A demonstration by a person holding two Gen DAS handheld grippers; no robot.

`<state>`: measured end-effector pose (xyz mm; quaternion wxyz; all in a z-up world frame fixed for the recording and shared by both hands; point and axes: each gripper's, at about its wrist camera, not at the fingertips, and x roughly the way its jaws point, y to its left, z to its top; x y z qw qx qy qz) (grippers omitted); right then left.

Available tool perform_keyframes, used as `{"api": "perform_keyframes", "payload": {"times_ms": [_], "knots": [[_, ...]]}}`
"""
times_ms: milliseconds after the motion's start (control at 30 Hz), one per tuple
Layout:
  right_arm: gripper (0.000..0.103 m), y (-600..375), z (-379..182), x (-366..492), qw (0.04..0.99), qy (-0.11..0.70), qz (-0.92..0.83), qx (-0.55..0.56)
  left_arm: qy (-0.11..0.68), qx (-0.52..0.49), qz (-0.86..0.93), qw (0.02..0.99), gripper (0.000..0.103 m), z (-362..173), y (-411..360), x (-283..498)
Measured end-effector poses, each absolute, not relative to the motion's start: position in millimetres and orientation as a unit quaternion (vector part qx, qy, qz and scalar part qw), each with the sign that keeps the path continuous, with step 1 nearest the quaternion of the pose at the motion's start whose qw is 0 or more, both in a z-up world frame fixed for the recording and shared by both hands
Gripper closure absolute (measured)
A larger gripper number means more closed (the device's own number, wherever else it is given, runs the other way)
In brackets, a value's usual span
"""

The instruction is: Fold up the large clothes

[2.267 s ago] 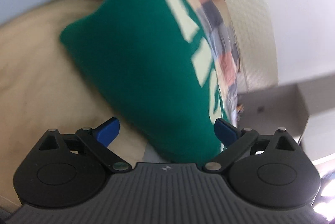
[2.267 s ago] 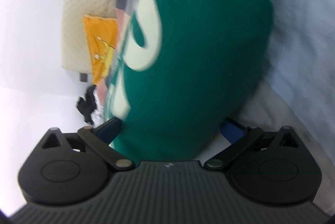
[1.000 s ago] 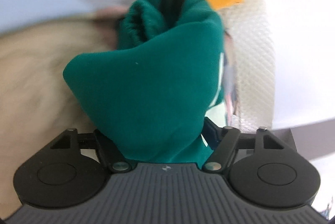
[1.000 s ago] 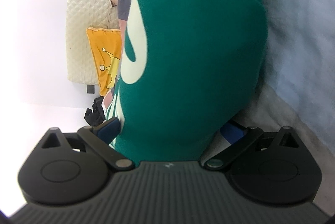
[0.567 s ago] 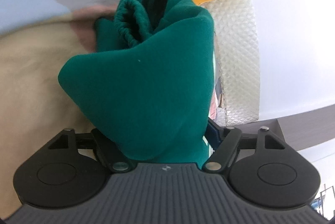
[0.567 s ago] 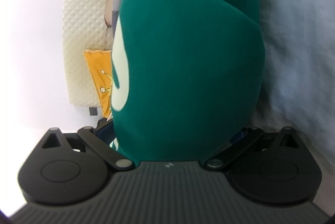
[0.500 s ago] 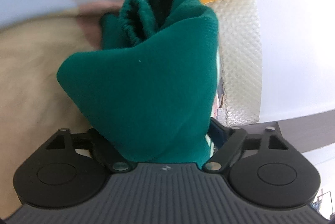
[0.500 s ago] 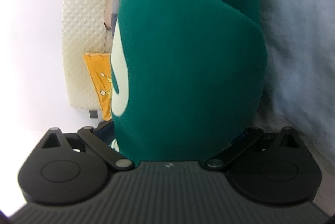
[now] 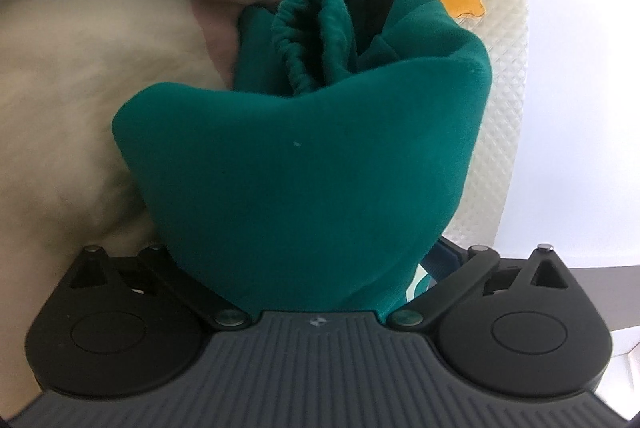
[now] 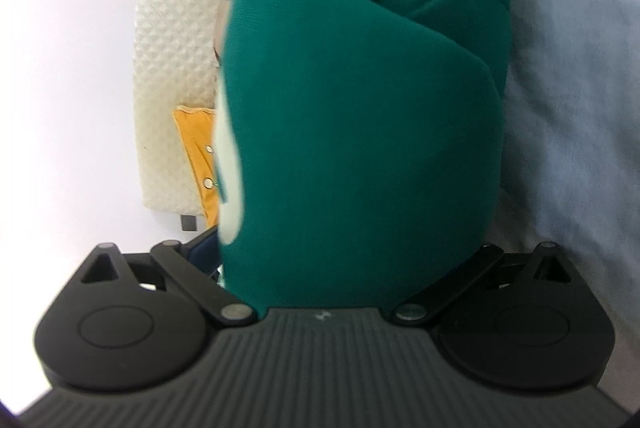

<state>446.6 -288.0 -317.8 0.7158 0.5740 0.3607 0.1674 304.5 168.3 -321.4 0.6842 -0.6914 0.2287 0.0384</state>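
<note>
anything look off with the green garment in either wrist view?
The green sweatshirt is a bulky wad, not a flat fold: a ribbed cuff pokes from the top and layers overlap unevenly. It fills the left hand-held gripper, whose jaws are opening, and the right hand-held gripper.

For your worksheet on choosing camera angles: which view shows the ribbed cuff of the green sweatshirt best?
The left wrist view. There the gathered ribbed cuff faces the camera, in focus, above the bulk of the green sweatshirt. The right wrist view shows only smooth folded layers of the sweatshirt and a blurred pale print; no cuff can be made out.
</note>
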Motion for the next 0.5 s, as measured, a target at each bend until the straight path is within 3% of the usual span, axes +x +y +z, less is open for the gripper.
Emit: {"api": "perform_keyframes", "payload": {"times_ms": [67,167,300,500], "knots": [[0.000,-288,-321,450,0.711,0.362,0.169,0.579,0.229,-0.684,0.046,0.691,0.020,-318,168,305],[0.009,-287,-321,457,0.712,0.365,0.173,0.575,0.223,-0.668,0.047,0.709,0.036,-310,171,305],[0.027,-290,-322,454,0.710,0.360,0.181,0.577,0.217,-0.633,0.044,0.742,0.045,-294,168,308],[0.040,-294,-308,443,0.737,0.308,0.230,0.556,0.186,-0.588,0.012,0.787,0.048,-274,167,312]]}}
